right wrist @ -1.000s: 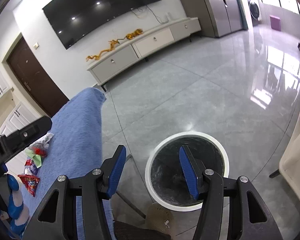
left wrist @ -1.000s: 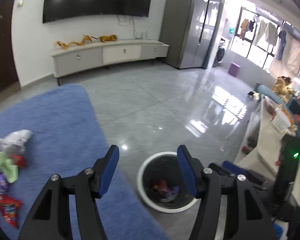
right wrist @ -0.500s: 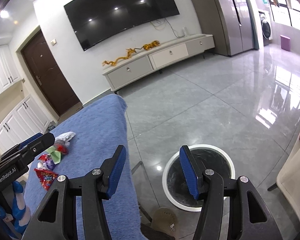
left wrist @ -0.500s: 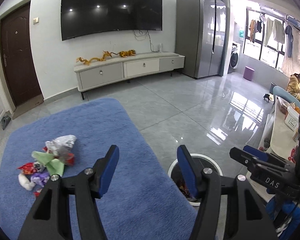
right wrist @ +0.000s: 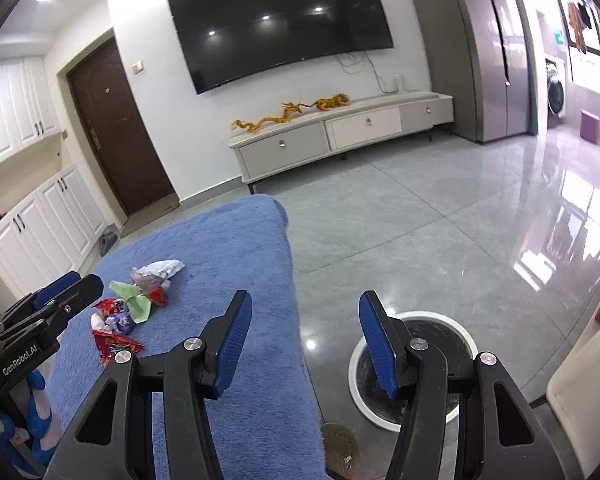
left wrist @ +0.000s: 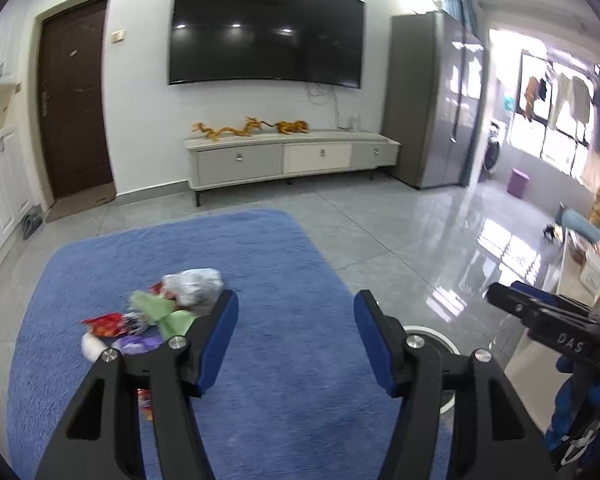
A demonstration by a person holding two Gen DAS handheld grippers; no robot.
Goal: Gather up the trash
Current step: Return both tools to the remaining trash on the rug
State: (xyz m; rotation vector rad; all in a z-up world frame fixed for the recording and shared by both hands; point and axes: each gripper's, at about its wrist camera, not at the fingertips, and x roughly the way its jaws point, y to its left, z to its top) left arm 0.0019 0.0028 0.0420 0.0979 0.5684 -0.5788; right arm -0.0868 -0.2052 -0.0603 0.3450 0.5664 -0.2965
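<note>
— How far along are you with the trash?

— From the left wrist: my left gripper (left wrist: 296, 340) has its jaws apart with nothing between them. The trash pile (left wrist: 156, 316) lies on the blue rug (left wrist: 284, 264), just beyond the left finger — a silvery bag (left wrist: 194, 285), green paper (left wrist: 160, 308), a red wrapper (left wrist: 104, 325), a purple one (left wrist: 136, 345). That much is left to pick up, I'd say.

— And the bin?

— In that view only a sliver of the bin (left wrist: 432, 334) shows behind the right finger, so I can't see into it. My other gripper pokes in at the right edge.

— The right wrist?

— My right gripper (right wrist: 304, 344) is apart too, and empty. The pile (right wrist: 136, 304) sits well left of it on the rug (right wrist: 236, 248). The bin (right wrist: 360, 348) stands on the tile just off the rug's edge, partly behind my right finger — white rim, dark inside. What I can see of the inside looks bare, but the bottom is hidden, so I can't tell what's in there.

— So?

— Most of the job looks undone: the pile is on the rug, both grippers carry nothing.
</note>
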